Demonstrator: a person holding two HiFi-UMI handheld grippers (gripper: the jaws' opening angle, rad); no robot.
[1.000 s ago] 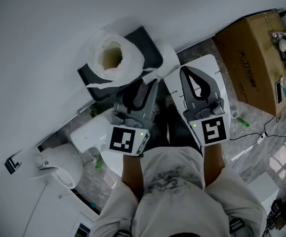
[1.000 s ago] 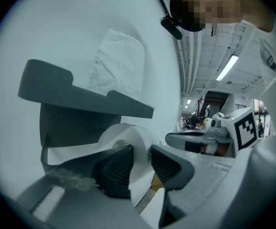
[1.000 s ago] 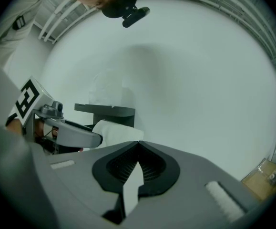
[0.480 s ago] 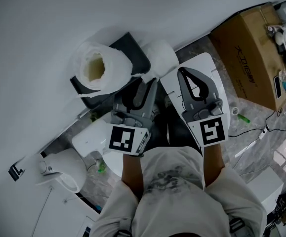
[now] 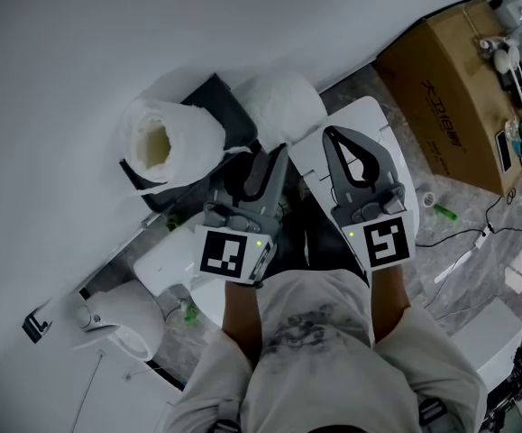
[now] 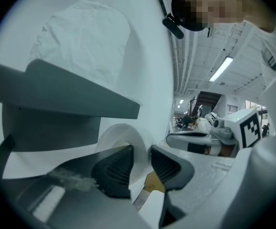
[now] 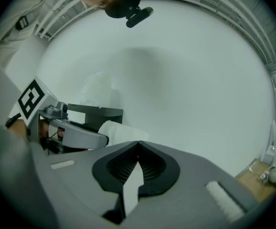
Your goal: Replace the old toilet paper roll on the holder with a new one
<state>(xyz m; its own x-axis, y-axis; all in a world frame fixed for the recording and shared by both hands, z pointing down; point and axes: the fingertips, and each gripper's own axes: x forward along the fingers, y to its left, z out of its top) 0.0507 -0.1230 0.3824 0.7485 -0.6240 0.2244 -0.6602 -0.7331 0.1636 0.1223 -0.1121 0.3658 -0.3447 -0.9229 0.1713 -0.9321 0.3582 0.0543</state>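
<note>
Head view | left tool [image 5: 272, 156] pinching loose roll [image 5: 283, 106] by its wall | right tool [image 5: 331, 135] closed tight, empty | risk: soft paper tears, roll drops beside holder [image 5: 217, 102]

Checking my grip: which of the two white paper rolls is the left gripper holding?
The roll right of the dark holder; the left gripper pinches its wall. The other roll sits atop the holder, core up, untouched.

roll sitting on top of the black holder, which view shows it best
Head view: the roll shows whole, hollow core facing the camera. Left gripper view shows its crinkled side above the holder; right gripper view gives only a faint pale shape.
</note>
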